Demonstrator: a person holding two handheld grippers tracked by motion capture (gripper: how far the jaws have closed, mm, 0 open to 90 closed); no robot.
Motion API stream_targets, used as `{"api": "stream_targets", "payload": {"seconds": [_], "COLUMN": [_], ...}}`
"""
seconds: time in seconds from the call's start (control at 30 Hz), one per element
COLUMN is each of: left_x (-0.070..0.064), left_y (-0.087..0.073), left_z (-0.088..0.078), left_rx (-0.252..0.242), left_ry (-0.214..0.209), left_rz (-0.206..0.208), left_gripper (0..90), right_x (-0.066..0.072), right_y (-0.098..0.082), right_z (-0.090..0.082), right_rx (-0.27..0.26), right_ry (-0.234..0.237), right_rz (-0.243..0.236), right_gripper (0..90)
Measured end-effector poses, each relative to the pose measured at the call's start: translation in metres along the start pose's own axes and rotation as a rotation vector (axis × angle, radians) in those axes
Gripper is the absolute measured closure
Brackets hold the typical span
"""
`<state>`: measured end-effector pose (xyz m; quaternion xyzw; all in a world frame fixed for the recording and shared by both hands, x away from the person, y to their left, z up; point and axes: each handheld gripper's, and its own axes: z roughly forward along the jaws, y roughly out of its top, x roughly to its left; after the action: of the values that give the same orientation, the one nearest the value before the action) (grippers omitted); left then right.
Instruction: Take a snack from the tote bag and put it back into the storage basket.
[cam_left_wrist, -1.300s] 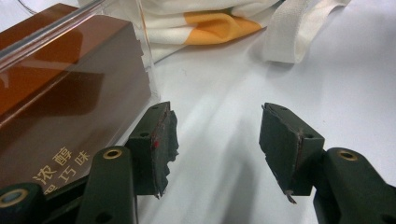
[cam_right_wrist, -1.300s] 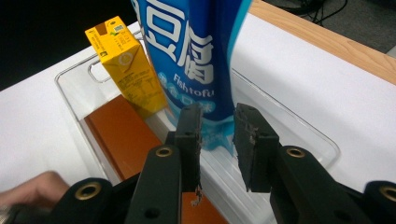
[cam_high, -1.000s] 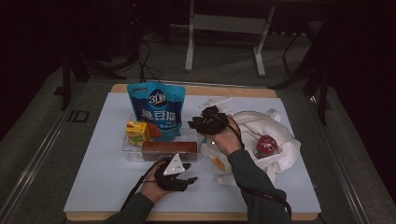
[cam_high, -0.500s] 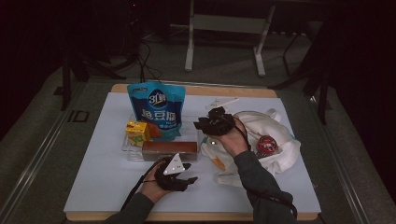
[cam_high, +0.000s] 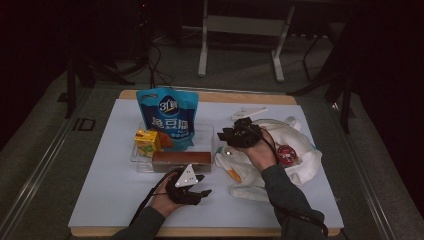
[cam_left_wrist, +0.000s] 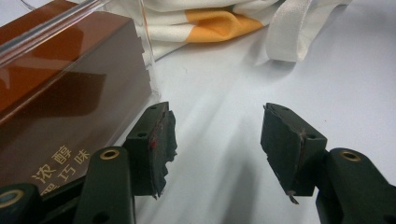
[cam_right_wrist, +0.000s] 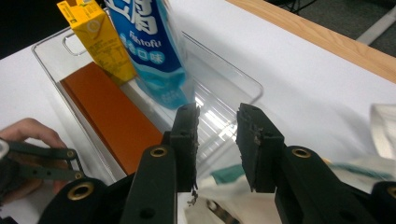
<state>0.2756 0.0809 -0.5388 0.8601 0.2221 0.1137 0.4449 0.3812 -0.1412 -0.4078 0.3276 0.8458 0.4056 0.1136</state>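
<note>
A clear tray (cam_high: 206, 135) holds an upright blue snack bag (cam_high: 167, 117), a yellow carton (cam_high: 146, 140) and a long brown box (cam_high: 181, 159). My left gripper (cam_high: 202, 185) rests on the white table just in front of the tray, open. In the left gripper view its jaws (cam_left_wrist: 217, 123) have only bare table between them, the brown box (cam_left_wrist: 56, 93) close on their left. My right gripper (cam_high: 223, 137) hovers at the tray's right end above a white cloth bag (cam_high: 295, 167). It (cam_right_wrist: 218, 116) is open by a narrow gap, empty, pointing at the tray's wall (cam_right_wrist: 224, 86).
The cloth bag carries a red round patch (cam_high: 286, 154) and an orange part (cam_left_wrist: 224, 25), with straps lying loose toward the front. A flat white piece (cam_high: 249, 112) lies behind the right hand. A wooden table edge (cam_high: 240, 97) runs along the back.
My right gripper has drifted a little to the right and nearer, staying over the cloth bag by the tray's end. The left gripper has kept still.
</note>
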Motion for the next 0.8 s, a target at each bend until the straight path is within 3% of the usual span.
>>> {"api": "stream_targets", "payload": {"seconds": [0.53,0.8], "left_x": [-0.001,0.0], "left_y": [0.0,0.0], "left_z": [0.0,0.0], "left_rx": [-0.001,0.0], "left_ry": [0.004,0.003], "left_rz": [0.0,0.002], "left_gripper": [42.3,42.2], "right_x": [-0.027,-0.04], "right_y": [-0.024,-0.04], "right_z": [-0.041,-0.059], "right_rx": [-0.016,0.001], "right_ry": [-0.079,-0.116], "right_rz": [0.032,0.051], "right_gripper": [66.7,66.6]}}
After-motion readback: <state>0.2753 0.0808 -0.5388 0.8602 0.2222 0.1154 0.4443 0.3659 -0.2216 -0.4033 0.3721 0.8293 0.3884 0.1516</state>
